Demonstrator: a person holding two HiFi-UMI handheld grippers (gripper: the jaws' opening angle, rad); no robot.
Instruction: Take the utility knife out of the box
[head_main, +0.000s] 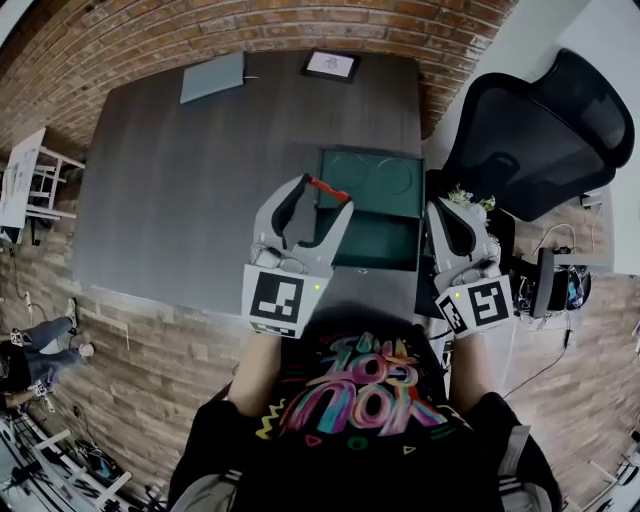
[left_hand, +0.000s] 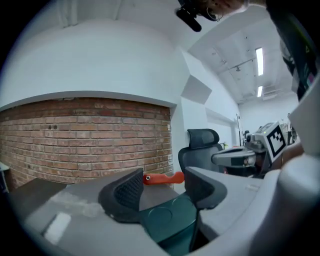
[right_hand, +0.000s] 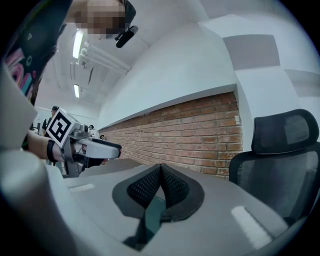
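Holding the utility knife in the left hand-held gripper: jaws wide, red body spanning tip to tip, clamped by its ends. That gripper sits up off the worktop, roughly level, aimed at the far brick wall. The knife is clear of the green box, above its far-left corner. The right hand-held gripper is also about level, at the box's right edge, forearm coming in from the near side. Its pads are closed together.

The right gripper view shows a green sliver in the gap under the pads; can't tell if the box wall is pinched. The left gripper view shows the box below the jaws and the office chair far right. Only the head view shows the box's spot on the worktop.
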